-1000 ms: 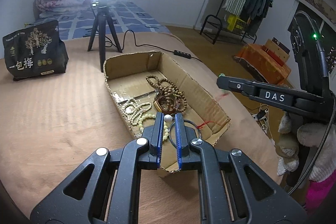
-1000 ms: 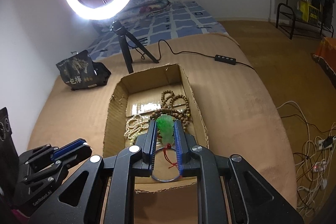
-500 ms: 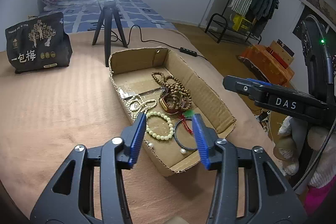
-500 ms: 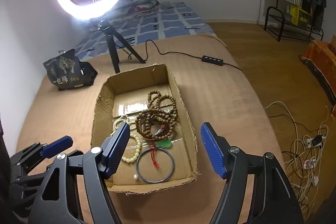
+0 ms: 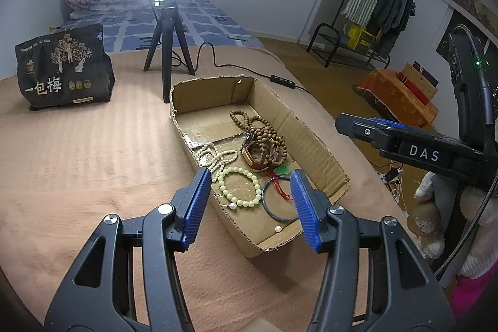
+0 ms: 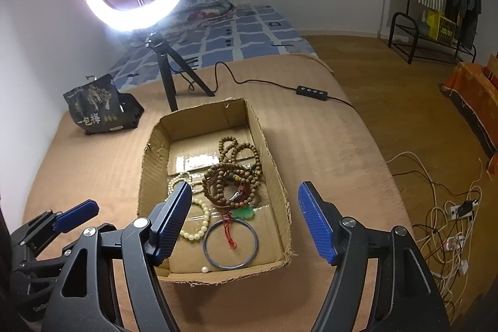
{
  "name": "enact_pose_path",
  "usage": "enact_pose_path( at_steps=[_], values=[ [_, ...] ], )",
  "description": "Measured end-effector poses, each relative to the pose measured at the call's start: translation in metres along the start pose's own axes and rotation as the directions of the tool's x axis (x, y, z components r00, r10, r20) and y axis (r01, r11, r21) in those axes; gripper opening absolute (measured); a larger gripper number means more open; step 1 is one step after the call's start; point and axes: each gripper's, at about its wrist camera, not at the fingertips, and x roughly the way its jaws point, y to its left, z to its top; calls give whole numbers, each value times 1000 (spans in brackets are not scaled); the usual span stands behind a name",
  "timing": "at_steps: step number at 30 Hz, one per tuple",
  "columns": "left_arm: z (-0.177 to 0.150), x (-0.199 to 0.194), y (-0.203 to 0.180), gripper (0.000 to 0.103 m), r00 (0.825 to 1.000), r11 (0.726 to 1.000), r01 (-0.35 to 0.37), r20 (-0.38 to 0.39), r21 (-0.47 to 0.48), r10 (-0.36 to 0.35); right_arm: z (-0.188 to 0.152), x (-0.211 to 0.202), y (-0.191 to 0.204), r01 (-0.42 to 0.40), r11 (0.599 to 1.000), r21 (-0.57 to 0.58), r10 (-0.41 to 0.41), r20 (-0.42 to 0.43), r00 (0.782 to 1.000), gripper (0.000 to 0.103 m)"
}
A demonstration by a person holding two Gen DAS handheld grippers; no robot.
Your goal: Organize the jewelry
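An open cardboard box (image 5: 314, 142) (image 6: 152, 151) lies on the tan bed cover. It holds brown wooden bead strings (image 5: 264, 136) (image 6: 232, 173), a pale bead bracelet (image 5: 239, 190) (image 6: 199, 226), a cream bead necklace (image 5: 214, 156), a dark bangle (image 5: 277, 207) (image 6: 230, 245), a green pendant on a red cord (image 5: 283, 169) (image 6: 244, 212) and a loose pearl (image 5: 278, 228) (image 6: 204, 269). My left gripper (image 5: 250, 206) is open and empty above the box's near end. My right gripper (image 6: 246, 220) is open and empty above the same end.
A ring light on a black tripod (image 5: 168, 52) (image 6: 168, 73) stands behind the box, its cable and remote (image 6: 311, 91) trailing right. A black snack bag (image 5: 63, 70) (image 6: 99, 105) stands at the left. Cables lie on the floor (image 6: 448, 223) past the bed's right edge.
Both grippers opened and pulled back. The left let go of the pale bead bracelet and the right let go of the green pendant; both now lie in the box.
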Motion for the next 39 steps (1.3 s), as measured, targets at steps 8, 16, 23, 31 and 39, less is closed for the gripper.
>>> enact_pose_path(
  at_steps=[8, 16, 23, 31, 39],
  values=[
    [3, -30, 6, 54, 999, 999, -30, 44, 12, 30, 2, -19, 10, -12, 1000, -10, 12, 33, 999, 71],
    [6, -81, 18, 55, 990, 997, -72, 122, 20, 69, 4, -48, 28, -37, 999, -35, 39, 81, 996, 71],
    [-2, -132, 25, 65, 974, 992, -117, 200, 35, 108, 2, -74, 47, -77, 996, -56, 83, 126, 988, 75],
    [-20, -187, 38, 84, 943, 980, -197, 277, 15, 186, -9, -98, 80, -66, 991, -119, 88, 186, 979, 81],
    [-37, -216, 48, 87, 919, 962, -272, 303, 19, 254, -24, -113, 109, 31, 988, -152, 4, 220, 975, 81]
  ],
)
